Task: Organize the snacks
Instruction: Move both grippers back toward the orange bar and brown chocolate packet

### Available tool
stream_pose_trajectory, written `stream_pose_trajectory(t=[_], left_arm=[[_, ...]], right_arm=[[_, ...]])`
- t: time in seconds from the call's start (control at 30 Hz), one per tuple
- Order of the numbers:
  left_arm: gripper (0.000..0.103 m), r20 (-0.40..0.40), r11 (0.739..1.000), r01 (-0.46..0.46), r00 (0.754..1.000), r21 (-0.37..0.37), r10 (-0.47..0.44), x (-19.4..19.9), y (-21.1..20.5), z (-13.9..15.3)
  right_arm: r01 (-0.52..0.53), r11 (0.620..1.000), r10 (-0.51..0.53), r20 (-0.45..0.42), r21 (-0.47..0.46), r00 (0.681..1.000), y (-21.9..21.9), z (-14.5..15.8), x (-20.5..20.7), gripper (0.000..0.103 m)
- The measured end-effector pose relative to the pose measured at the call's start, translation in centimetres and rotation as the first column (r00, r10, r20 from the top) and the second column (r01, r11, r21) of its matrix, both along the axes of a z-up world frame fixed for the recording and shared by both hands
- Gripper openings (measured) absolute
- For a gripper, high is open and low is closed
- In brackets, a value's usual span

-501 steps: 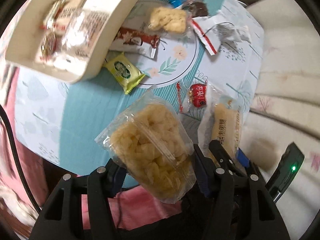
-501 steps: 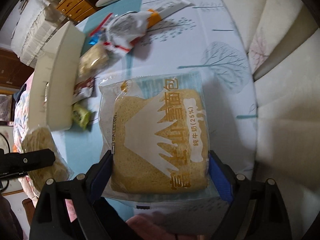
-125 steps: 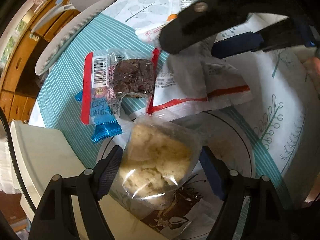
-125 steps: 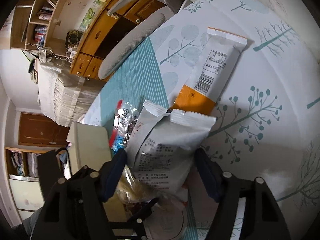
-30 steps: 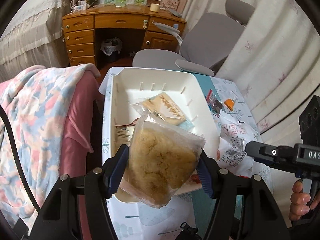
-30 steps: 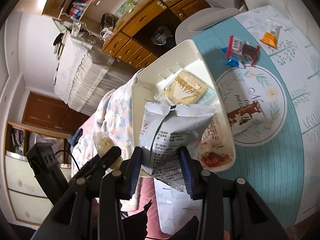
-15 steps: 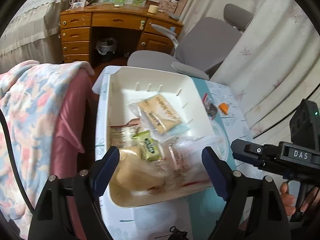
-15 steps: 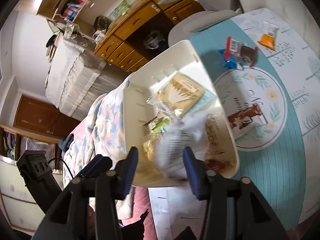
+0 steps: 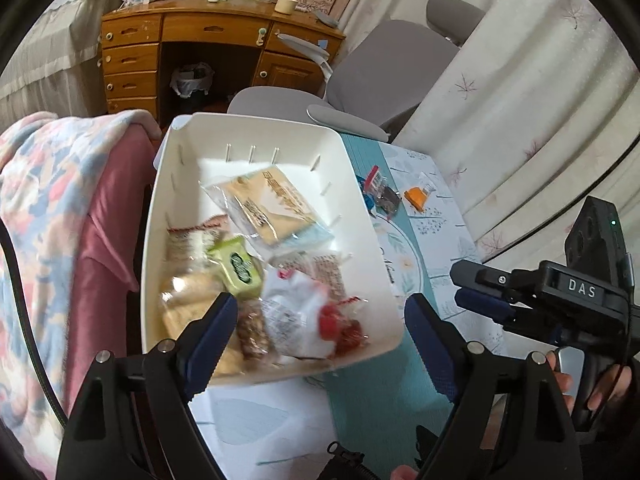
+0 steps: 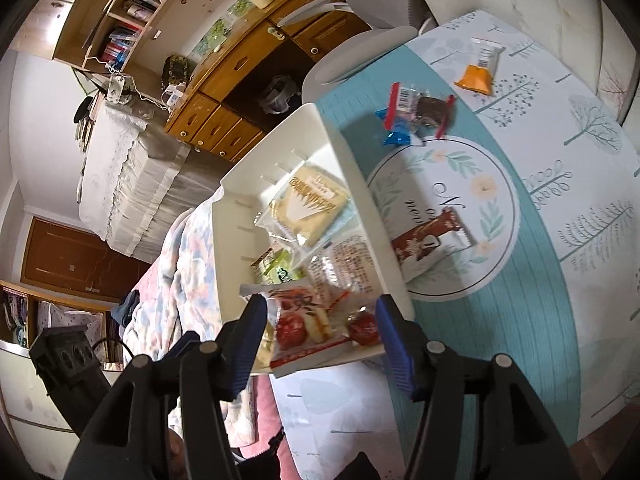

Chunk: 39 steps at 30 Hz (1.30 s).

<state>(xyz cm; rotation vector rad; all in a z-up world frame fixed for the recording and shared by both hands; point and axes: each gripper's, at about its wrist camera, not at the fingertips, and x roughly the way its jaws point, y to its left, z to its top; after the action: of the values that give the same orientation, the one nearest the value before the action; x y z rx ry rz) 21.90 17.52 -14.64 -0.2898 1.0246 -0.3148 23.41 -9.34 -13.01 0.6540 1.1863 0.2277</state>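
Both loads are released: 1 second ago the left hand-held gripper [image 9: 320, 332] clamped a clear bag of crumbly yellow snack and the right hand-held gripper [image 10: 320, 334] clamped a white snack pouch; now neither holds anything. The left jaws stand wide apart with nothing between them, and the right jaws are opening, also with nothing between the pads. Both items now lie in the near end of the white storage bin [image 9: 372, 240], the yellow snack bag [image 9: 188, 300] at the near left corner and the white pouch [image 10: 304, 320] beside it, among a green wafer pack [image 9: 236, 266] and a large cake packet [image 10: 312, 204] toward the far end. The bin sits at the left edge of the counter [image 10: 500, 320]. Judgement: this deposit is complete, but the task is not. 4 items remain loose on the counter: a brown chocolate-bar wrapper [image 10: 430, 242] on the round motif, a red-edged brownie pack [image 10: 420, 110], a blue candy [image 10: 396, 136] touching it, and an orange-and-white sachet [image 10: 480, 70] farther off. The next collection should start from these.
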Motion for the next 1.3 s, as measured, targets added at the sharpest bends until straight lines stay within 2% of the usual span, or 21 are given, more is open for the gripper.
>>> stream_pose_trajectory(t=[0.17,0.27,0.43,0.57,0.83,1.03,1.13,1.2,1.3], left_arm=[[0.084,-0.022,0.998,-0.067,0.997,-0.006,0.067,-1.2,-2.5,0.0],[0.084,-0.034,0.992,-0.124,0.992,0.015,0.124,-2.1,-4.6,0.0],[0.084,-0.06,0.973,-0.232,0.971,0.012,0.232,-3.9,-8.4,-0.2],[0.084,-0.095,0.953,-0.301,0.948,0.044,0.303,-5.0,-12.4,-0.7],[0.084,-0.147,0.924,-0.377,0.912,0.062,0.382,-5.1,-18.6,-1.7],[0.084,-0.196,0.882,-0.467,0.861,0.057,0.469,-3.2,-21.0,-2.8],[0.084,-0.211,0.857,-0.514,0.833,0.048,0.511,-1.9,-21.3,-3.7],[0.084,-0.237,0.831,-0.554,0.802,0.046,0.548,-1.0,-21.4,-4.5],[0.084,-0.268,0.775,-0.629,0.739,0.053,0.618,0.5,-21.1,-5.9]], right_arm=[[-0.029,0.999,0.029,0.006,0.025,1.0,-2.9,-0.3,0.8,0.057],[-0.066,0.997,0.066,0.0,0.04,0.998,-4.8,-0.6,1.4,0.057],[-0.11,0.992,0.111,-0.015,0.059,0.994,-8.2,-1.2,2.2,0.057],[-0.141,0.989,0.143,-0.029,0.052,0.989,-10.8,-1.7,3.1,0.057],[-0.141,0.99,0.142,-0.031,0.02,0.989,-15.8,-2.1,5.6,0.057],[-0.124,0.992,0.124,-0.026,-0.021,0.992,-18.6,-2.6,8.7,0.058],[-0.111,0.993,0.11,-0.012,-0.041,0.994,-19.4,-2.9,10.3,0.066],[-0.104,0.993,0.104,-0.005,-0.061,0.995,-19.8,-3.4,11.5,0.066],[-0.1,0.992,0.1,-0.003,-0.082,0.995,-20.2,-4.1,13.2,0.066]])
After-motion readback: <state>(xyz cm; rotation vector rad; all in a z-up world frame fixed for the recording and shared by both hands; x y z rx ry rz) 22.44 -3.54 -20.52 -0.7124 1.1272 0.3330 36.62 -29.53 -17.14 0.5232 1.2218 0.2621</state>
